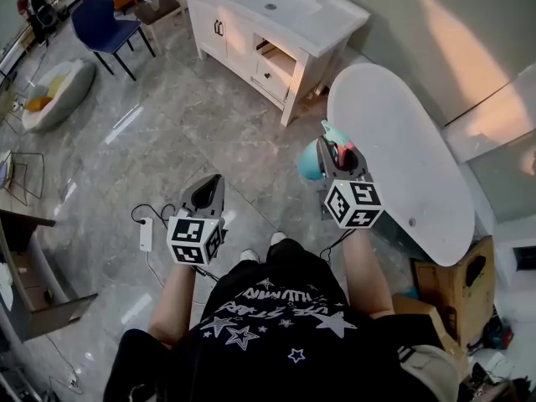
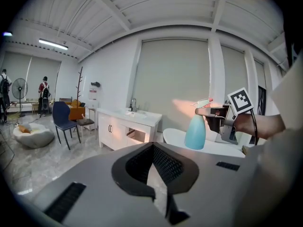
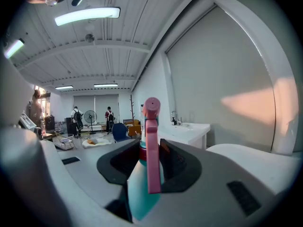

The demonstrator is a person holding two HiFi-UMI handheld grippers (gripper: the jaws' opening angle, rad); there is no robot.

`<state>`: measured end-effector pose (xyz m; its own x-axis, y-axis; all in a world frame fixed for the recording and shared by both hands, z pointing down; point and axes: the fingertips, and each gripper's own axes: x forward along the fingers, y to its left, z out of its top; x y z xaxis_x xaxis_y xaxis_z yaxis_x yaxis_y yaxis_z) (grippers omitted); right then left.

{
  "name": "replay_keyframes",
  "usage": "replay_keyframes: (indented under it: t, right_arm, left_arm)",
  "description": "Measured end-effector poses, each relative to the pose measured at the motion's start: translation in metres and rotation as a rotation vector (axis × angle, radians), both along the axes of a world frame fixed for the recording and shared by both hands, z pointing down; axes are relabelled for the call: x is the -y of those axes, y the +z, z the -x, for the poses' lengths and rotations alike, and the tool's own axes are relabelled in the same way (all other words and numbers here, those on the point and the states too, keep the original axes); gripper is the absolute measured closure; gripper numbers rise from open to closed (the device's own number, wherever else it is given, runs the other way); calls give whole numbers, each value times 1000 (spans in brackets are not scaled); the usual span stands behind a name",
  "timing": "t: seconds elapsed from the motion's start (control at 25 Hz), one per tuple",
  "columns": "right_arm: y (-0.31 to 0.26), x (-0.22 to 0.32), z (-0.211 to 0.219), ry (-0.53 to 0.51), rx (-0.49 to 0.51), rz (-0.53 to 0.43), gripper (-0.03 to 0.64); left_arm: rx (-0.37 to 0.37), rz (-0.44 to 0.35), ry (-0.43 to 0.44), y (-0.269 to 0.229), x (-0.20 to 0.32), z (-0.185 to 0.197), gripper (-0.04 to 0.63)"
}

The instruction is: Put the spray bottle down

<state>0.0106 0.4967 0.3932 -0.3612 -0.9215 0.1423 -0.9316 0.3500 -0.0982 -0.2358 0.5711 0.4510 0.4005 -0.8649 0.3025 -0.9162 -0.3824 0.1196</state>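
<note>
A turquoise spray bottle (image 1: pixel 308 162) with a pink trigger head hangs upright in the air, just off the left edge of the white oval table (image 1: pixel 402 149). My right gripper (image 1: pixel 335 152) is shut on the bottle's neck. In the right gripper view the pink trigger (image 3: pixel 151 145) stands between the jaws of the right gripper (image 3: pixel 150 151). The left gripper view shows the bottle (image 2: pixel 194 132) from the side, in front of the table (image 2: pixel 208 146). My left gripper (image 1: pixel 206 193) hangs lower left over the floor, its jaws together and holding nothing; in its own view the left gripper (image 2: pixel 152 148) shows no object.
A white vanity cabinet with a sink (image 1: pixel 268 15) stands beyond the table, one drawer pulled out. A blue chair (image 1: pixel 105 23) and a floor cushion (image 1: pixel 54 90) are far left. A cardboard box (image 1: pixel 452 283) sits under the table's near end. A power strip (image 1: pixel 146 234) lies on the floor.
</note>
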Motion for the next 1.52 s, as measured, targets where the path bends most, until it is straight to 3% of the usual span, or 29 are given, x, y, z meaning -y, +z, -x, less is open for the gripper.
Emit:
replay_keyframes:
  t: [0.28, 0.52, 0.8, 1.12, 1.52]
  right_arm:
    - [0, 25, 15, 17, 45, -4, 479]
    - [15, 92, 11, 10, 37, 2, 479]
    - [29, 242, -15, 2, 50, 6, 479]
    - [22, 411, -64, 7, 64, 0, 479]
    - [31, 522, -113, 49, 98, 27, 479]
  left_arm:
    - [-20, -30, -5, -13, 30, 15, 580]
    - [-30, 0, -23, 1, 87, 14, 580]
    - [-3, 21, -39, 9, 227, -3, 580]
    - [25, 10, -18, -9, 403, -56, 580]
    - [55, 40, 26, -6, 513, -101, 580]
